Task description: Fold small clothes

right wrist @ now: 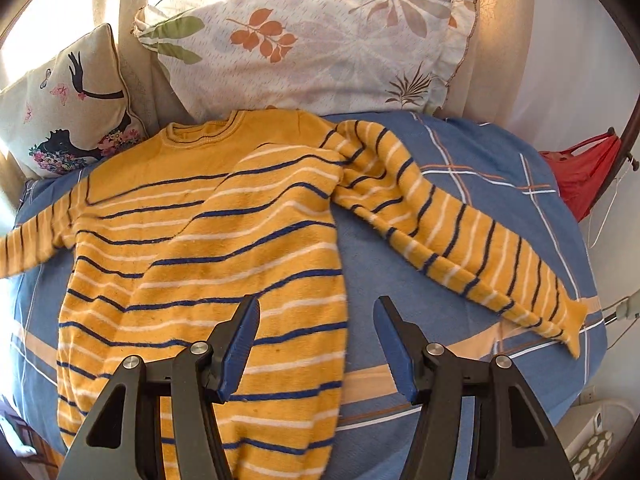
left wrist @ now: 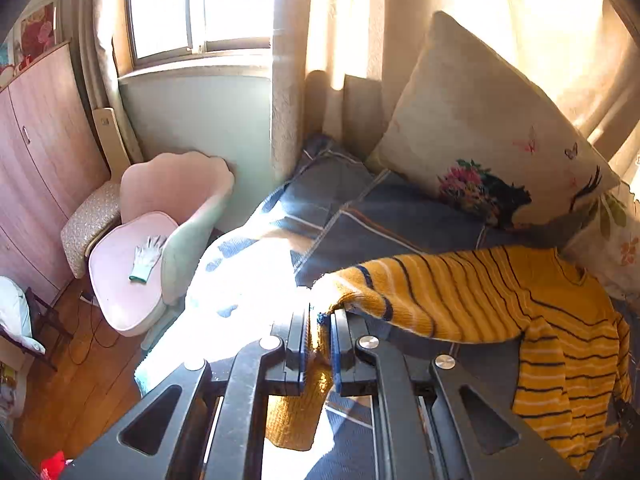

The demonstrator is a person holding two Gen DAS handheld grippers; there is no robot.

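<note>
A yellow sweater (right wrist: pixel 208 248) with navy and white stripes lies on a blue plaid bedspread (right wrist: pixel 500 184). Its right side is folded over the body, and its right sleeve (right wrist: pixel 452 240) stretches out to the right. My left gripper (left wrist: pixel 319 314) is shut on the cuff of the left sleeve (left wrist: pixel 432 292) and holds it lifted above the bed. My right gripper (right wrist: pixel 316 312) is open and empty, hovering over the sweater's right edge near the hem.
A cushion with a dark figure print (right wrist: pixel 68 108) and a leaf-print pillow (right wrist: pixel 312 44) lean at the head of the bed. A pink chair (left wrist: pixel 160 236) with a glove on it stands left of the bed. A red bag (right wrist: pixel 584 176) hangs at the right.
</note>
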